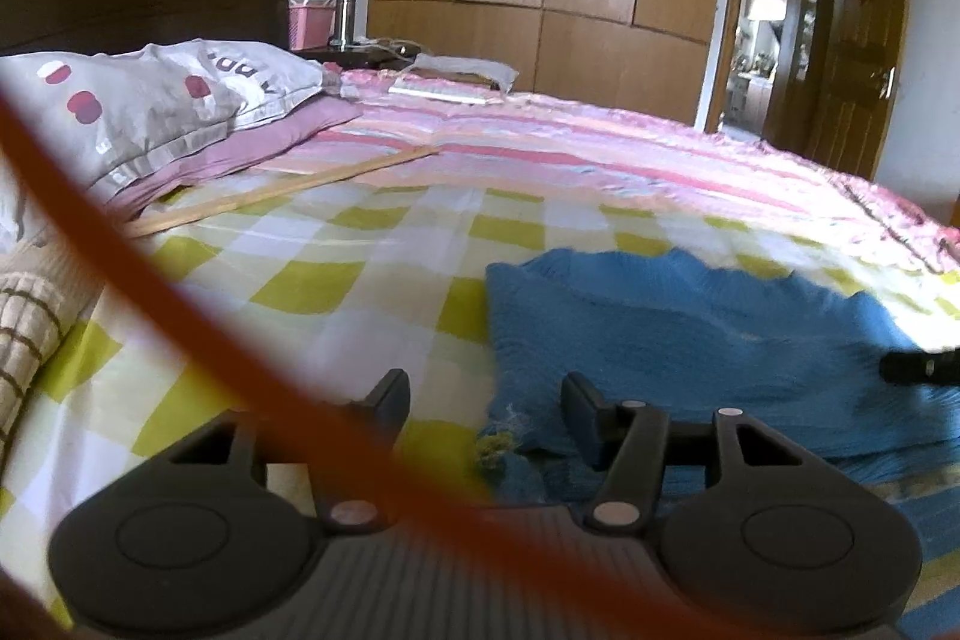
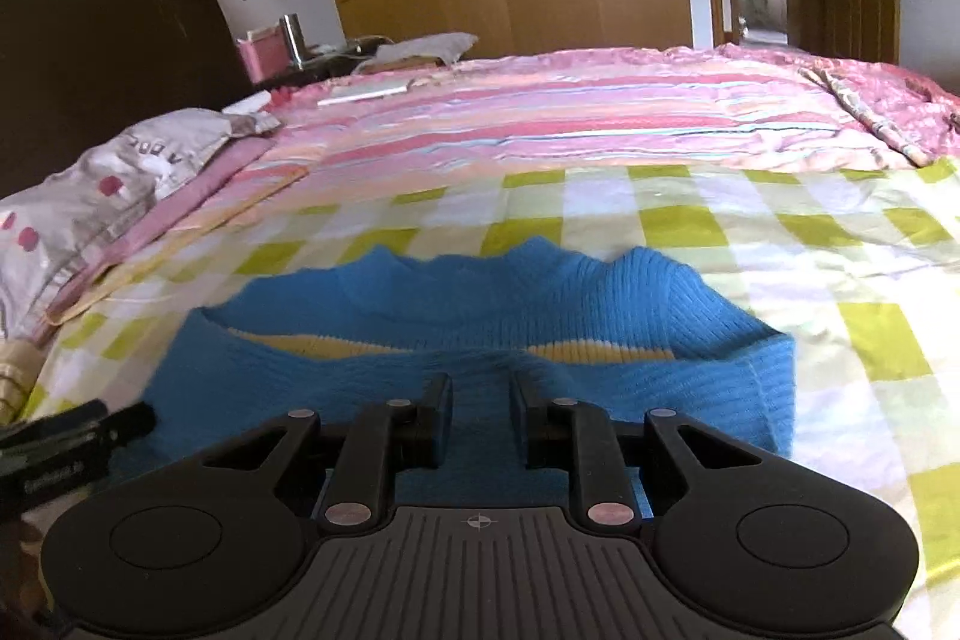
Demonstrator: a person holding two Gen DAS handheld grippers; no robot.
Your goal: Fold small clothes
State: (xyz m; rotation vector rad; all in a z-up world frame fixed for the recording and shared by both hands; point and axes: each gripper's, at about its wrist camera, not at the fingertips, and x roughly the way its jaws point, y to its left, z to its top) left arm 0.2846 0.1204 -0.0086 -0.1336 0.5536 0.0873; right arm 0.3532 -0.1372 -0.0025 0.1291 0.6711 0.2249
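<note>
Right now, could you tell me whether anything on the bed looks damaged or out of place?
Yes: the blue sweater has a frayed, tufted bit of yarn at its near left corner, between the open left gripper fingers. An orange strap also crosses that camera's view. A wooden stick lies loose beside the pillow.

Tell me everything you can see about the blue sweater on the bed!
The sweater is a bright blue ribbed knit with a yellow stripe showing under a folded-over layer. It lies flat on the checked sheet, partly folded, its far edge wavy. A frayed yellow-green tuft hangs at its near left corner. The right gripper sits over its middle, fingers apart, not gripping. The left gripper is open at its left edge, one finger over the knit.
</note>
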